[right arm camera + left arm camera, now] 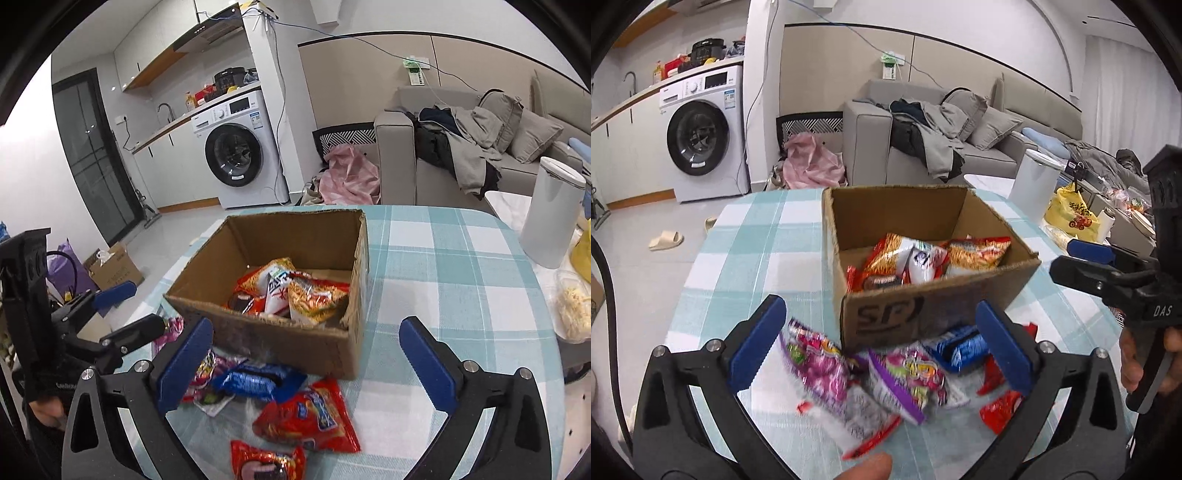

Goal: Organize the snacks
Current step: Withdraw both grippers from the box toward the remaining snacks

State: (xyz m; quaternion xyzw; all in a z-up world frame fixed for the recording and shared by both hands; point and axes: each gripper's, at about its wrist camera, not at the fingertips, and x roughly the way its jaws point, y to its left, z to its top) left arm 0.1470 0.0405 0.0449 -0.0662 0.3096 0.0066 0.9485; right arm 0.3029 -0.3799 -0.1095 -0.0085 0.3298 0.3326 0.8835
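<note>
An open cardboard box (960, 295) (280, 343) stands on the checked tablecloth and holds several orange and red snack packs (912, 258) (291, 291). In front of it lie loose snacks: two purple packs (827, 373), a blue pack (956, 347) (255, 380) and red packs (310, 417). My left gripper (882, 347) is open above the purple packs, empty. My right gripper (306, 365) is open above the blue and red packs, empty. The right gripper also shows in the left wrist view (1071, 258).
A white canister (554, 214) and a yellow bag (1071, 214) stand at the table's right side, with a clear bag of pale snacks (572, 310). A washing machine (701, 136) and a grey sofa (923, 140) are behind the table.
</note>
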